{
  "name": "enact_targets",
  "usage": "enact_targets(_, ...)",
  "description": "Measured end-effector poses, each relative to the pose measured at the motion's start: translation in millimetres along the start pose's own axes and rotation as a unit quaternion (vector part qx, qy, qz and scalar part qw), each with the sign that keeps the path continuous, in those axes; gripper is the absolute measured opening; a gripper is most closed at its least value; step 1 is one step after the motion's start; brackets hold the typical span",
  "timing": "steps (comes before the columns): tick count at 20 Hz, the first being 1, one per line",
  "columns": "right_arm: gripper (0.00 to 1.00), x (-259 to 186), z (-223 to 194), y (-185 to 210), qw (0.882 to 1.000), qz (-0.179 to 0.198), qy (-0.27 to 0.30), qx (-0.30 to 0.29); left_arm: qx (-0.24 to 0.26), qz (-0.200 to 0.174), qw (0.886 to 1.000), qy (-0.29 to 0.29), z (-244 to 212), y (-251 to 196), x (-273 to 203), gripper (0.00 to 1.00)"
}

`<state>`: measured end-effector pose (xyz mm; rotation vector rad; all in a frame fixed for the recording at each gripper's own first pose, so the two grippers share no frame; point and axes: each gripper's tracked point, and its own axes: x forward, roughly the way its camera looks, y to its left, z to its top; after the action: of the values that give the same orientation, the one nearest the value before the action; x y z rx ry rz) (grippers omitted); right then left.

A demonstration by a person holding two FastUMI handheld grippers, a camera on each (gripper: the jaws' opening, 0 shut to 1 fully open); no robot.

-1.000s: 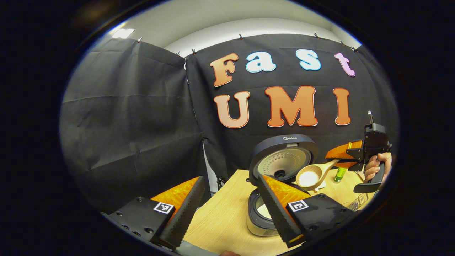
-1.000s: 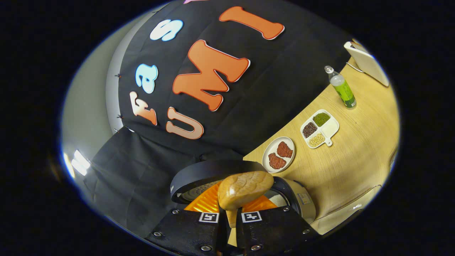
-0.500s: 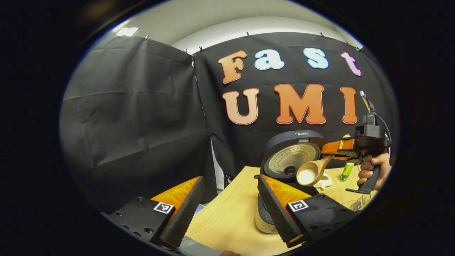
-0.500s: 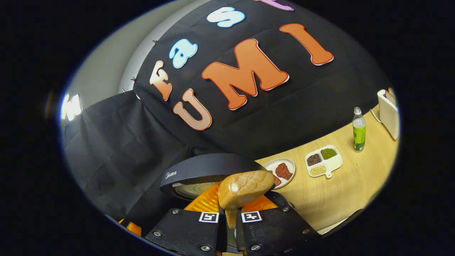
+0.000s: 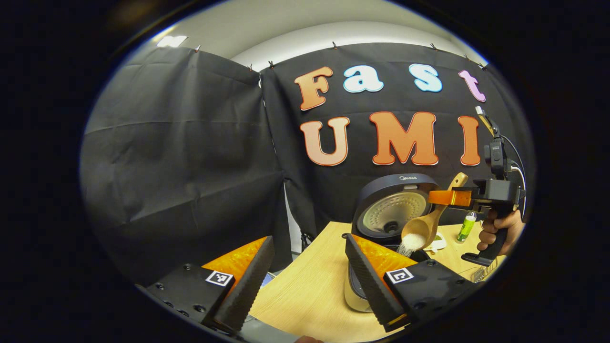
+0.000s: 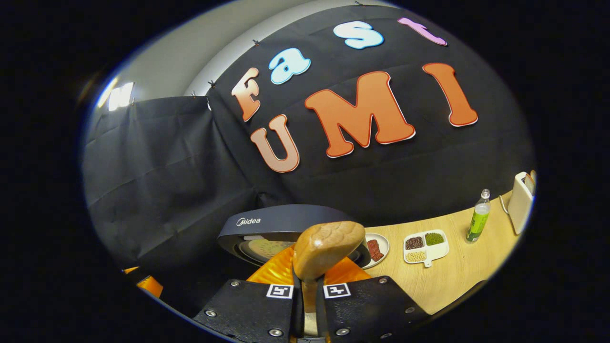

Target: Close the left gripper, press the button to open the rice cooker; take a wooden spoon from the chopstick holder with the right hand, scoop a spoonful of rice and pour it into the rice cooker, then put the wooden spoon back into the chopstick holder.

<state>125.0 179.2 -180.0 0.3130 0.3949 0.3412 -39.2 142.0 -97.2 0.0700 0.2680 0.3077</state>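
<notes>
tabletop (image 5: pixel 305 295) carrying rice cooker (image 5: pixel 376 281), lid (image 5: pixel 391 209) up. right hand-held gripper (image 6: pixel 305 286) clamped on wooden spoon (image 5: pixel 424 228), tilted over the pot, rice (image 5: pixel 407 247) spilling. left hand-held gripper (image 5: pixel 310 281) spread wide, holding nothing.

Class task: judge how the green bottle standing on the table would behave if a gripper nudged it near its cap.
The green bottle looks tall and narrow and stands upright on the table, so a high nudge would probably tip it. Its round body suggests it would then roll. It appears to be plastic, so likely light and not fragile.
</notes>
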Motion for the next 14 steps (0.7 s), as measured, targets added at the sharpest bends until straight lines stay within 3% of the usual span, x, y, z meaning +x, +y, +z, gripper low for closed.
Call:
enact_targets(8,0.09,-9.5,0.7,11.6,0.994,0.012,-0.024,-0.103,-0.004,0.001,1.0,0.003,-3.0,2.7,1.5,0.94)
enact_targets(14,0.09,-16.1,-2.2,38.3,0.971,0.038,-0.054,-0.228,-0.009,0.005,1.0,0.006,-7.0,6.6,0.6,0.94)
